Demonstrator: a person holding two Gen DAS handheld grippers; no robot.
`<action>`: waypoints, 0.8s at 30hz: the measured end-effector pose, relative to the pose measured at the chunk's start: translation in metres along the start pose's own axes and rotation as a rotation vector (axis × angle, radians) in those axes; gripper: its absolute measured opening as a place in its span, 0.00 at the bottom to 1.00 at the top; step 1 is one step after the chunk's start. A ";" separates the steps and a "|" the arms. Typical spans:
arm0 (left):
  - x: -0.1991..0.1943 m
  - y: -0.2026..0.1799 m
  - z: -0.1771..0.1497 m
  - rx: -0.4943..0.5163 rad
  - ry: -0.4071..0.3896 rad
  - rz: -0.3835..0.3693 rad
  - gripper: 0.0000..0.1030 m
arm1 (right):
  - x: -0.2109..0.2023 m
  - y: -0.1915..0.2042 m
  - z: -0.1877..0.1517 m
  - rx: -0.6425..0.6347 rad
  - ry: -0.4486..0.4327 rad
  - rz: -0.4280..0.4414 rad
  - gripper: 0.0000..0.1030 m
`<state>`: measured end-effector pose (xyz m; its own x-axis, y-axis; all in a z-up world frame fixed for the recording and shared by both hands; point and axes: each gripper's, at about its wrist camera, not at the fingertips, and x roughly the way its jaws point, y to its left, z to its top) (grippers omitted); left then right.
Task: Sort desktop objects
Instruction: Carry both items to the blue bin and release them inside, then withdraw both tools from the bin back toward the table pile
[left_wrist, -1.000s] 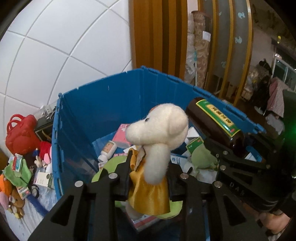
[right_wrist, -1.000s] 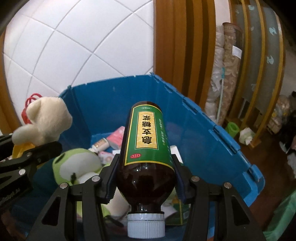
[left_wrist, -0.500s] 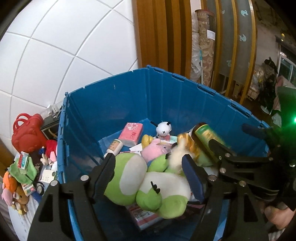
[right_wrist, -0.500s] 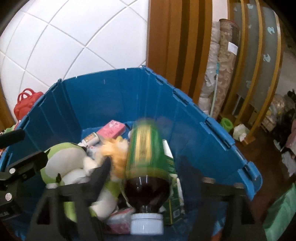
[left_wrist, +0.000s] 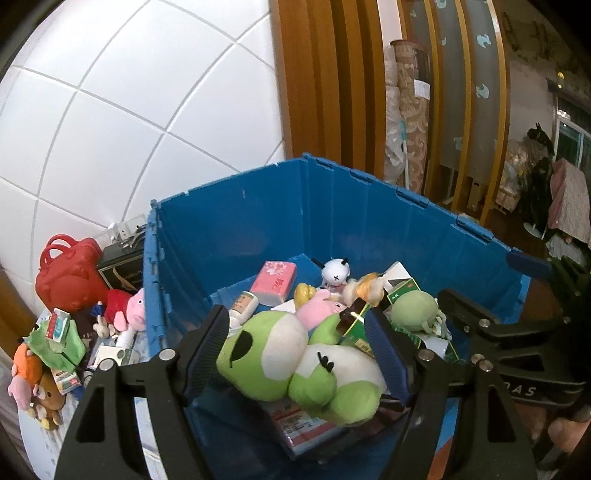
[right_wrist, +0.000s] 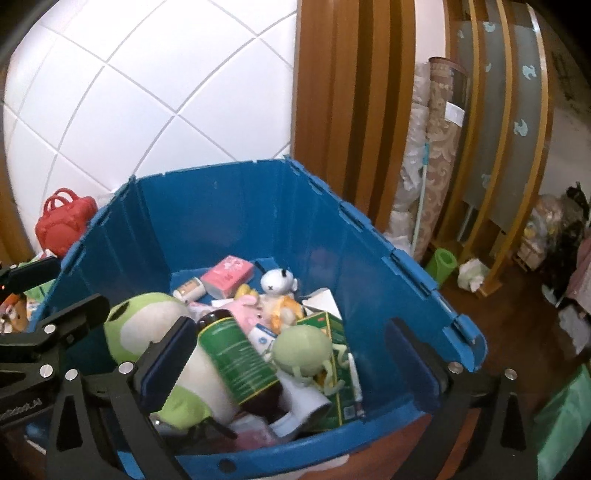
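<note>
The brown bottle (right_wrist: 240, 365) with its green label lies tilted in the blue bin (right_wrist: 369, 258), just ahead of the right fingers (right_wrist: 168, 354), leaning against the green frog plush (right_wrist: 147, 325).

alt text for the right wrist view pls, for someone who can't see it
The right gripper, its jaws opening with nothing gripped, hovers over a blue bin of toys and boxes. A brown bottle with a green label lies inside against a green plush frog, beside a pink tissue pack.
</note>
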<state>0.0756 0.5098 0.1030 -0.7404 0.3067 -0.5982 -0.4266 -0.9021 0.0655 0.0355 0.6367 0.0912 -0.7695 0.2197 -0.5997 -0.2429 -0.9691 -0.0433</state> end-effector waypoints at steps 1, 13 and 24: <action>-0.004 0.003 -0.001 -0.004 -0.010 0.006 0.73 | 0.000 0.000 0.000 0.000 0.000 0.000 1.00; -0.049 0.077 -0.021 -0.095 -0.108 0.070 0.73 | -0.035 0.060 0.006 -0.053 -0.054 0.063 1.00; -0.073 0.221 -0.060 -0.184 -0.124 0.140 0.73 | -0.060 0.183 0.010 -0.095 -0.080 0.169 1.00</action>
<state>0.0671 0.2699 0.1134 -0.8484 0.2000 -0.4901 -0.2224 -0.9749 -0.0129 0.0318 0.4472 0.1271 -0.8400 0.0576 -0.5394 -0.0523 -0.9983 -0.0251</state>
